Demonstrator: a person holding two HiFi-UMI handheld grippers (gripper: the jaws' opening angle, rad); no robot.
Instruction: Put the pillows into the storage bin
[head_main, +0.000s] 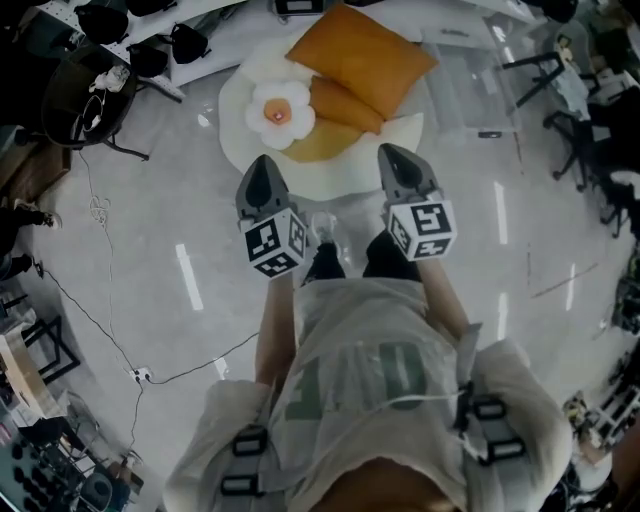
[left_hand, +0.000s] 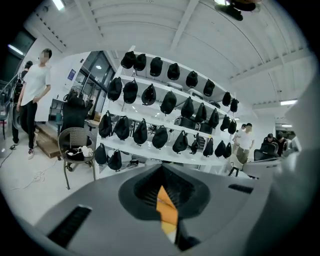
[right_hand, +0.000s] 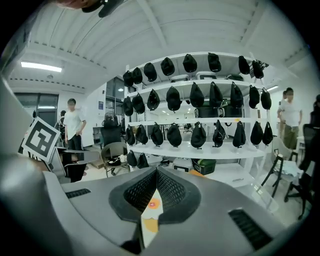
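Head view shows the pillows heaped on a white round pad (head_main: 240, 150) on the floor, straight ahead on the far side of both tools. The left tool (head_main: 262, 165) and right tool (head_main: 393, 155) are each clenched on nothing, jaws together, with a sliver of pillow showing past the tips in both gripper views.

The flower pillow (head_main: 279, 113) lies just beyond the left tool, so that hand looks nearer to it. The big orange pillow (head_main: 362, 55) lies farther off, its long axis running from far left to near right, and a smaller orange pillow (head_main: 345, 105) sits just in front of it, closer to the right tool.

Only bare floor separates tools and heap. A clear box (head_main: 470, 85) at the far right may be the storage bin; I cannot tell. A cable (head_main: 100, 300) trails at the left, and shelves of black caps (left_hand: 165, 107) stand beyond.
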